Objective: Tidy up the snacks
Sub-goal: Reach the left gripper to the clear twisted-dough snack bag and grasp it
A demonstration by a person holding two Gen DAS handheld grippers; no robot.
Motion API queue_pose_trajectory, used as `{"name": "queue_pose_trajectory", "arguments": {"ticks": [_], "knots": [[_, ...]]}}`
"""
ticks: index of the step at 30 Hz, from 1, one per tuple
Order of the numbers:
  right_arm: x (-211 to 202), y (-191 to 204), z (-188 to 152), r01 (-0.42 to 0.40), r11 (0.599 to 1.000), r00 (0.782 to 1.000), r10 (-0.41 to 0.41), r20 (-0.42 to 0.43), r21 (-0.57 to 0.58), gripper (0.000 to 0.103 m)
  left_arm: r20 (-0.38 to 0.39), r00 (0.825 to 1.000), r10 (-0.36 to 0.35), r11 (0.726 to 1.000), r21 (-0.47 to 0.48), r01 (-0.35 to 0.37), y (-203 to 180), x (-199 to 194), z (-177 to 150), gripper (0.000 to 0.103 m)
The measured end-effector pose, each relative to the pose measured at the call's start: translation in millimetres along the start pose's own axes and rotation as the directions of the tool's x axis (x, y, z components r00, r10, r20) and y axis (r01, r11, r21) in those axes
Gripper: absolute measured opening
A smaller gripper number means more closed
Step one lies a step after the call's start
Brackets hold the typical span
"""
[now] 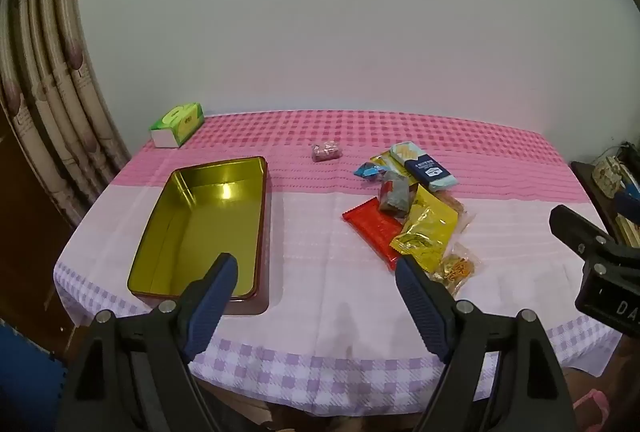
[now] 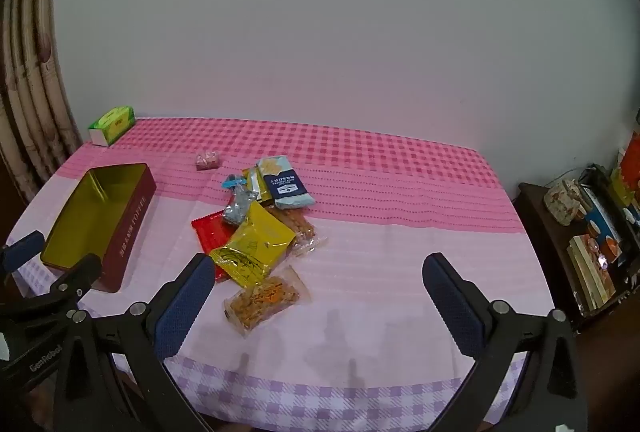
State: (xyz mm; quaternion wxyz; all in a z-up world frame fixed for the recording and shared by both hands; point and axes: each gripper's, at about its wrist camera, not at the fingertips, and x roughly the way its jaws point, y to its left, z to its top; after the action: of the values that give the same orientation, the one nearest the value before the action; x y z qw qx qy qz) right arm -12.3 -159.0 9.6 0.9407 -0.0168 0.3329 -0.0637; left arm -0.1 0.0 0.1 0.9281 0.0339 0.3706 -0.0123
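An open red tin with a gold inside (image 1: pixel 208 220) lies on the left of the table; it also shows in the right wrist view (image 2: pixel 94 220). A pile of snack packets lies right of it: a gold packet (image 1: pixel 426 232) (image 2: pixel 252 244), a red packet (image 1: pixel 372 228) (image 2: pixel 210 232), a dark blue packet (image 1: pixel 428 169) (image 2: pixel 286 185), a clear packet of orange snacks (image 2: pixel 264 298) (image 1: pixel 456 268). A small pink packet (image 1: pixel 327 151) (image 2: pixel 207 159) lies apart behind. My left gripper (image 1: pixel 316 264) is open and empty above the table's front. My right gripper (image 2: pixel 318 268) is open and empty, nearest the clear packet.
A green tissue box (image 1: pixel 178 123) (image 2: pixel 112 125) stands at the back left corner. A curtain (image 1: pixel 48 103) hangs at left. A dark shelf with books and a cup (image 2: pixel 580 228) stands right of the table. The pink checked tablecloth (image 2: pixel 400 232) covers the table.
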Motion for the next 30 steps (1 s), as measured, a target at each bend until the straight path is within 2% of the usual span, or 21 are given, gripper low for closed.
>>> {"name": "queue_pose_trajectory", "arguments": {"ticks": [6, 10, 14, 25, 27, 30], "knots": [[-0.3, 0.1, -4.0, 0.011, 1.0, 1.0, -0.011, 0.008, -0.002, 0.103, 0.023, 1.0, 0.012, 0.999, 0.032, -0.013, -4.2, 1.7, 4.6, 0.083], [-2.1, -2.8, -4.6, 0.007, 1.0, 1.0, -0.007, 0.007, 0.001, 0.103, 0.098, 0.995, -0.009, 0.999, 0.033, 0.005, -1.4, -13.2, 4.0, 0.083], [0.8, 0.1, -5.9, 0.012, 1.0, 1.0, -0.012, 0.008, 0.004, 0.103, 0.057, 0.998, -0.025, 0.998, 0.054, 0.022, -7.5, -5.9, 3.0, 0.083], [14.5, -7.0, -5.3, 0.037, 0.999, 0.999, -0.037, -0.017, 0.006, 0.103, 0.085, 0.996, -0.023, 1.0, -0.006, 0.024, 8.9, 5.8, 0.6, 0.083], [19.0, -8.5, -6.3, 0.05, 0.999, 0.999, -0.049, -0.022, 0.008, 0.103, 0.057, 0.998, -0.033, 0.999, -0.03, 0.035, 10.7, 14.7, -1.9, 0.083], [24.1, -18.1, -8.1, 0.071, 0.997, 0.997, -0.07, -0.023, 0.019, 0.103, -0.003, 0.996, -0.093, 0.994, -0.062, 0.093, 11.2, 29.7, -4.2, 0.083]]}}
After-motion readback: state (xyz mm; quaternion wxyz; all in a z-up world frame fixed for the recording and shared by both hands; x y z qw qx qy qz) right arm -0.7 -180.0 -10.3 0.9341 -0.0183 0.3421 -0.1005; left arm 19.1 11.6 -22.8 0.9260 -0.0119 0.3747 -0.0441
